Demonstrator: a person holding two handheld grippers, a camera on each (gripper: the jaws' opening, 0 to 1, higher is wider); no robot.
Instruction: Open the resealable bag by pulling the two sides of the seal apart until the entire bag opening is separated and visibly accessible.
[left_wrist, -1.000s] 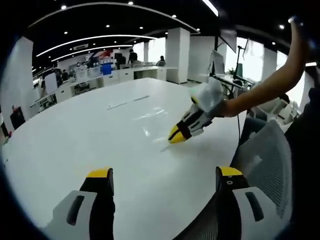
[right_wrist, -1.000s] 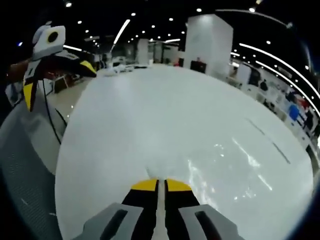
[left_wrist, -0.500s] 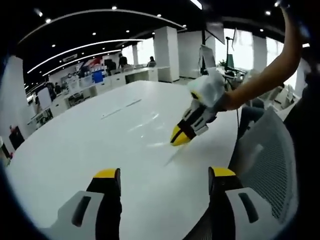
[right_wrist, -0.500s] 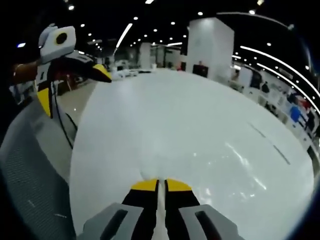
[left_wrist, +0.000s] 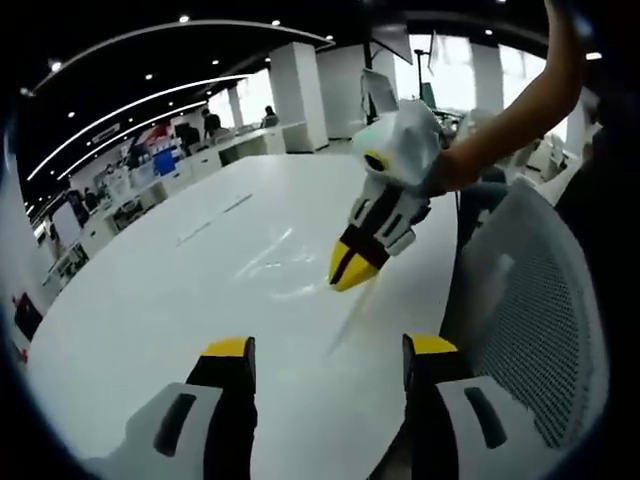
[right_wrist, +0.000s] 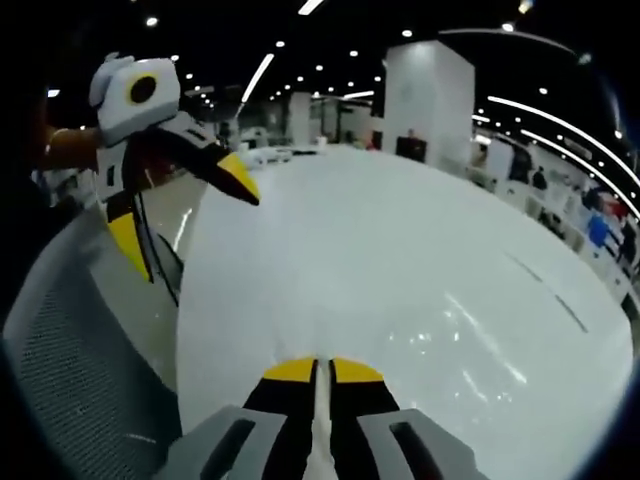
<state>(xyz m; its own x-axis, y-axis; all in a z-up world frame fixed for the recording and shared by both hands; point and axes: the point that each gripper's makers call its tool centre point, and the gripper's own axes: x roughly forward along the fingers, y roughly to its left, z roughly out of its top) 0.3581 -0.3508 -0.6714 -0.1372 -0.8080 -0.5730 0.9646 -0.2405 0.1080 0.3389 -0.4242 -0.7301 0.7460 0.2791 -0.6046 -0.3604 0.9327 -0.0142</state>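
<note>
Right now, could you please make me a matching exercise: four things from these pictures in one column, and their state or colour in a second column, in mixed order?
Things:
1. left gripper
2. right gripper
3. chair
4. table

States or colours:
a. glossy white
b. grey mesh
c. jaws wide apart, holding nothing
d. jaws closed on the edge of the resealable bag

Pairs: 1-c, 2-d, 3-b, 4-a

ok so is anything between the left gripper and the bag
Nothing: in the left gripper view, just bare white table separates the open left gripper from the clear bag, which hangs from the shut right gripper.
</note>
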